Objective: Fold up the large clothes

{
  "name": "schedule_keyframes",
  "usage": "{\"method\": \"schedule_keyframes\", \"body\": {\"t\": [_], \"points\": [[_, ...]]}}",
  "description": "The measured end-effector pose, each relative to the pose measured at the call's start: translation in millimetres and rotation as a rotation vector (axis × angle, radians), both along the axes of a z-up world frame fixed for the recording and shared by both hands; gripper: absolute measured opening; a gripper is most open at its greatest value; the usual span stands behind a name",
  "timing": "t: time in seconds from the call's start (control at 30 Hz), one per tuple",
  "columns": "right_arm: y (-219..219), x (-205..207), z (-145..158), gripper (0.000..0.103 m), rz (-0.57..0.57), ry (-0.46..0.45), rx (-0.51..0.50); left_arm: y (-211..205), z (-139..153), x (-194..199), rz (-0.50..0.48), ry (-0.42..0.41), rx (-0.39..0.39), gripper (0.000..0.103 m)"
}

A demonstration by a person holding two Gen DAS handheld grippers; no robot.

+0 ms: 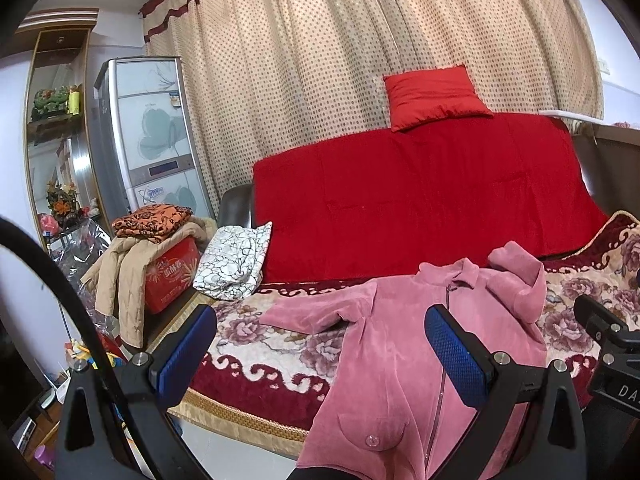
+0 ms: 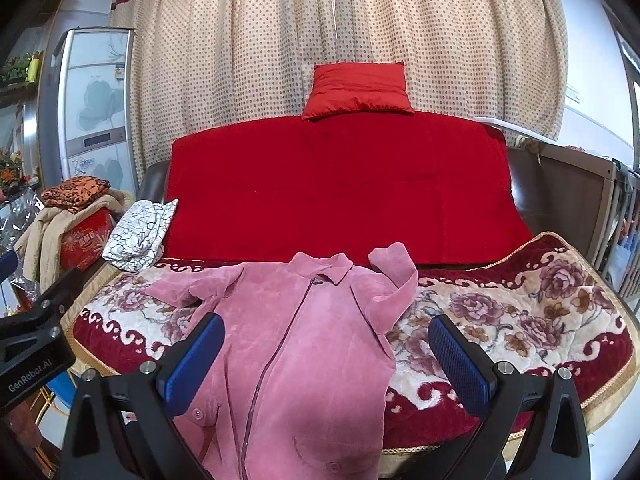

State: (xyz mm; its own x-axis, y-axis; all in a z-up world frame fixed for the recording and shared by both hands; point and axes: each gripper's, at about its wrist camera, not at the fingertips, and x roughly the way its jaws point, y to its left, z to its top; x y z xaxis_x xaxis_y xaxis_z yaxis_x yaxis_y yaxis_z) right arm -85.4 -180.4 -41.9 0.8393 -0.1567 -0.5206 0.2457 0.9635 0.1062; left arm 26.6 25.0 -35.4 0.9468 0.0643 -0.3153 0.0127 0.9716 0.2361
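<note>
Left wrist view is showing the left gripper (image 1: 320,344) spread wide, gripping nothing; the right gripper (image 2: 326,354) is hovering likewise. Beneath them the pink jacket (image 2: 304,340) is lying face-up on the floral sofa cover (image 2: 520,320). Soft, plush, fairly light fabric; sleeve cuffs or hem corners look like the best holds.

Plush matt pink jacket (image 2: 304,340) on floral velvety sofa cover (image 2: 520,320)

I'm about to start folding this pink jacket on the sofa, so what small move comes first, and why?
Probably bring the right tongs to the bent-up sleeve and lay it flat: the pink jacket lies zipped and face-up, and both tongs are open and empty.
</note>
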Motion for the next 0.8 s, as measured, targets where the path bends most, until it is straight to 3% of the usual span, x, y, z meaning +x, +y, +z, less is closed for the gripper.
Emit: {"method": "schedule_keyframes", "body": {"t": [0.53,0.63,0.8], "points": [[-18,32,-20,0.103,-0.010,0.039,-0.005,-26,-31,43,-0.027,0.098,0.025,0.103],[-25,46,-29,0.103,0.006,0.054,0.005,-28,-47,67,-0.048,0.164,0.009,0.103],[-81,82,-64,0.103,0.067,0.027,0.152,-26,-113,140,-0.054,0.418,-0.027,0.103]]}}
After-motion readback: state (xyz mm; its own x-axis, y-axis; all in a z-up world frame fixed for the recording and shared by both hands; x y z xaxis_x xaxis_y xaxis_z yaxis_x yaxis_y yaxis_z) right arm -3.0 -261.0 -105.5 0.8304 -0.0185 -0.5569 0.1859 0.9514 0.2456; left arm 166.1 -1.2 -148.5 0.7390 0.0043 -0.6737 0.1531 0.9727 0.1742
